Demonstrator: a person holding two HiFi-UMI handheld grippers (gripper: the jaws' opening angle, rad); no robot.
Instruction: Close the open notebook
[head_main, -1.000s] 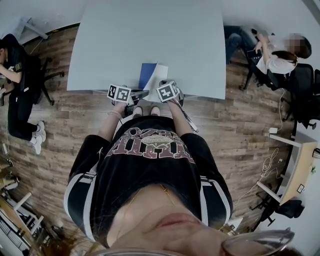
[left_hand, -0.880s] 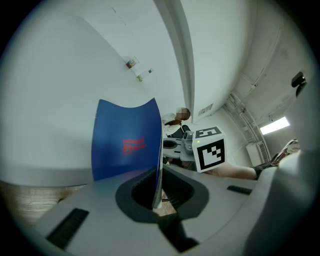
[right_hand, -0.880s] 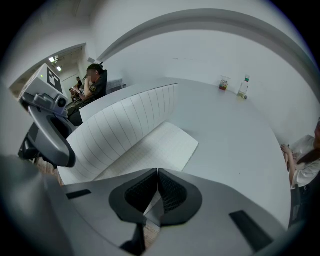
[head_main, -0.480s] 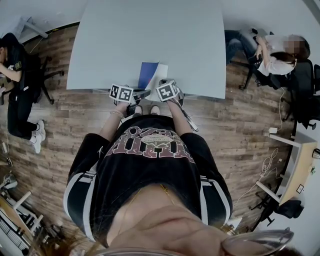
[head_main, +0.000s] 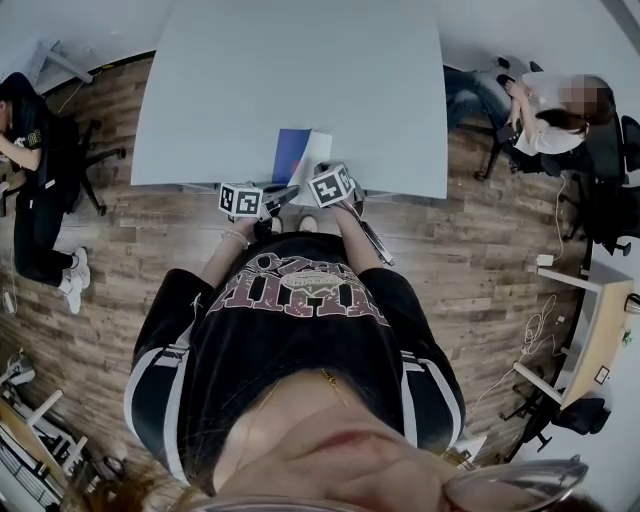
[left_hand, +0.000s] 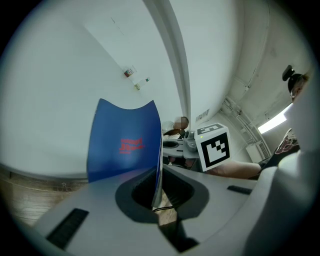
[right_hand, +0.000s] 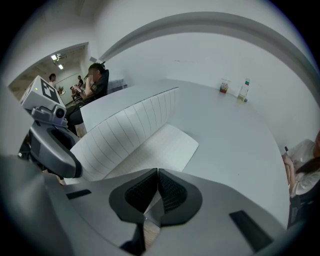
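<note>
The notebook lies at the near edge of the grey table (head_main: 300, 70). Its blue cover (head_main: 291, 152) stands lifted on the left, and its white right page (head_main: 316, 152) lies flat. In the left gripper view the blue cover (left_hand: 125, 142) rises nearly upright, with my left gripper (left_hand: 156, 195) shut on its near edge. In the right gripper view the lined inner leaf (right_hand: 125, 130) curves up at the left above the flat page (right_hand: 165, 147). My right gripper (right_hand: 157, 187) is shut at the page's near edge, pads together. I cannot tell whether paper is pinched between them.
Two small bottles (right_hand: 243, 91) stand at the table's far side. One person sits at the left (head_main: 30, 150) and another at the right (head_main: 555, 110), both away from the table. Wood floor (head_main: 470, 260) surrounds the table.
My left gripper has shifted slightly and tilted with the blue cover in its jaws. The right gripper has stayed put.
</note>
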